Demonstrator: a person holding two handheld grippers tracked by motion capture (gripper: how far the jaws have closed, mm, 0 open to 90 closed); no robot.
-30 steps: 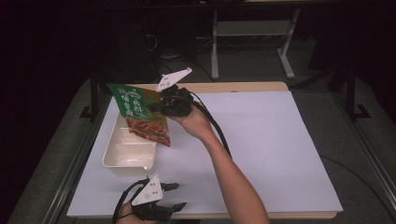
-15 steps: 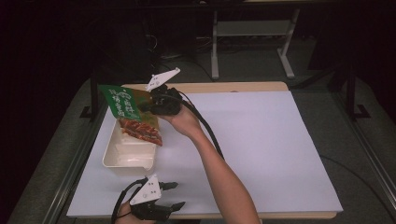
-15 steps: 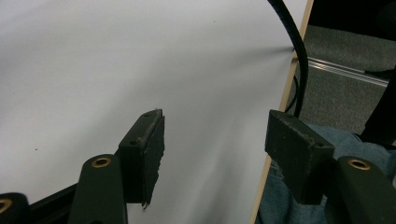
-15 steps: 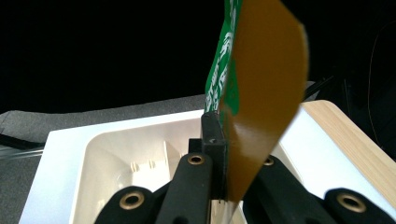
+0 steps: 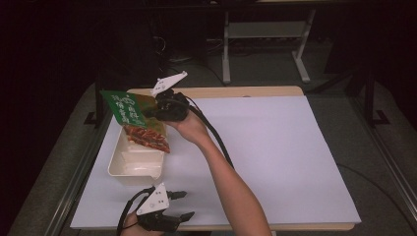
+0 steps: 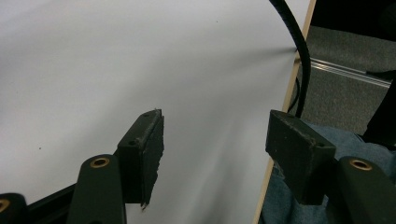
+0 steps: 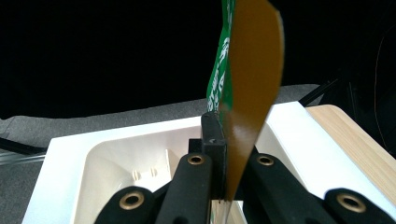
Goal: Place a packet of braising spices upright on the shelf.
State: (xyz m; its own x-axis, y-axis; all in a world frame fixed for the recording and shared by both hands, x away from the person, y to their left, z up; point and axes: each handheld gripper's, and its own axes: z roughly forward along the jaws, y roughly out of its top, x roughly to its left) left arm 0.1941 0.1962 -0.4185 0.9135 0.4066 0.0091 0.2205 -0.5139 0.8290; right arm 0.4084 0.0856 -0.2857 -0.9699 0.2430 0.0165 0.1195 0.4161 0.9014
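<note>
A green and orange snack packet (image 5: 139, 121) hangs over the far end of a cream plastic tray (image 5: 119, 163) at the table's left. My right gripper (image 5: 147, 113) is shut on the packet's edge. In the right gripper view the packet (image 7: 247, 88) stands edge-on between the jaws, with the tray (image 7: 93, 163) below and behind it. My left gripper (image 5: 179, 205) rests open near the table's front edge, right of the tray's near end. In the left gripper view its fingers (image 6: 144, 154) stand wide apart over bare white table with nothing between them.
The white tabletop (image 5: 275, 147) stretches to the right of the arm. A black cable (image 5: 216, 140) trails along the right forearm. A wooden strip (image 5: 236, 92) edges the far side. Metal rails (image 5: 78, 162) run along the table's left side.
My right gripper has carried the packet left and slightly away, from above the tray's right side to over its far end. The left gripper has stayed put.
</note>
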